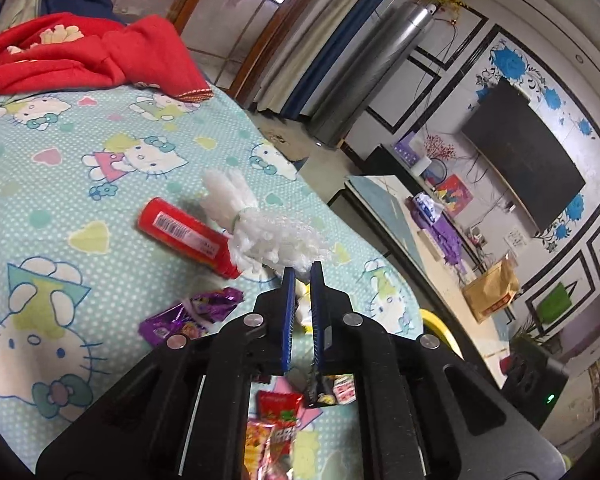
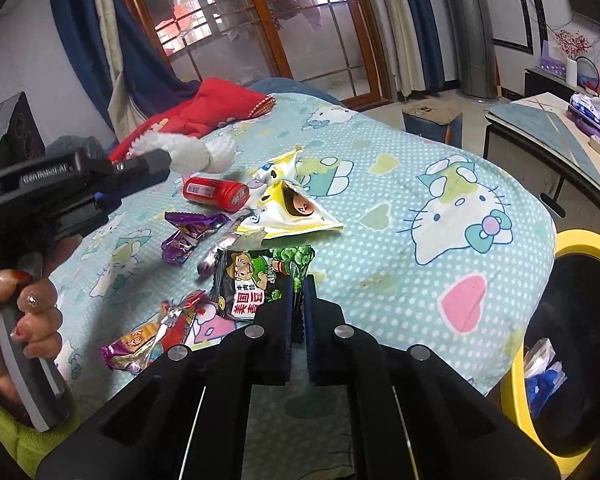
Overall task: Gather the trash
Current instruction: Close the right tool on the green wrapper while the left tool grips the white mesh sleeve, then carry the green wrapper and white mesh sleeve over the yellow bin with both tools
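Note:
Trash lies on a Hello Kitty bedsheet (image 1: pixel 60 168). My left gripper (image 1: pixel 303 270) is shut on a white foam net (image 1: pixel 260 224) and holds it above the bed; the net and gripper also show in the right wrist view (image 2: pixel 196 154). Under it lie a red tube (image 1: pixel 188 236) and a purple wrapper (image 1: pixel 188 316). My right gripper (image 2: pixel 299 284) is shut on the edge of a green snack packet (image 2: pixel 260 280). Beyond it lie a yellow-white wrapper (image 2: pixel 292 208), the red tube (image 2: pixel 214 192) and the purple wrapper (image 2: pixel 188 236).
A yellow-rimmed bin (image 2: pixel 580 320) stands at the bed's right edge. More wrappers (image 2: pixel 148 340) lie near the front left. A red garment (image 1: pixel 80 56) lies at the far end of the bed. A low table (image 1: pixel 412 224) stands to the right.

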The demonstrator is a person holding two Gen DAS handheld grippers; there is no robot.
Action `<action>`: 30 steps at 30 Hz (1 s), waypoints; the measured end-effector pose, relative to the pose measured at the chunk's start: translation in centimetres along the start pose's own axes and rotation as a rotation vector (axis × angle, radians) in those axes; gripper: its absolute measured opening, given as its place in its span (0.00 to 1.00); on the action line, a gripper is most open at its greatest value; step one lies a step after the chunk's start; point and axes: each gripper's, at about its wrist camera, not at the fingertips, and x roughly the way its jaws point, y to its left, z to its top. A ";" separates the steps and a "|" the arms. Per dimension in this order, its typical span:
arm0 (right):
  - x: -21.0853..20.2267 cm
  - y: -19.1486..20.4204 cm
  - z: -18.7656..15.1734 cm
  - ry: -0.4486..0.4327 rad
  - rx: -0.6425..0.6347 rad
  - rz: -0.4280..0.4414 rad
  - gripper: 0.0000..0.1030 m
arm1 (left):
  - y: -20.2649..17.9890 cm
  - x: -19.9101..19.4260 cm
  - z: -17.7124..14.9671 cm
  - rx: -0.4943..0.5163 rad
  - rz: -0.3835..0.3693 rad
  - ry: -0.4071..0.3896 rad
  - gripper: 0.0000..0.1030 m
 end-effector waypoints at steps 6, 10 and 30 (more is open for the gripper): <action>-1.4 -0.6 0.3 -0.025 0.004 -0.006 0.05 | -0.8 -1.0 -0.4 0.051 -0.002 -0.029 0.03; -2.5 -1.1 0.6 -0.047 0.009 -0.015 0.05 | -2.1 -1.6 -0.4 0.090 -0.020 -0.046 0.03; -8.6 -6.3 2.2 -0.199 0.077 -0.132 0.05 | -9.0 -1.2 -2.5 0.260 -0.121 -0.018 0.03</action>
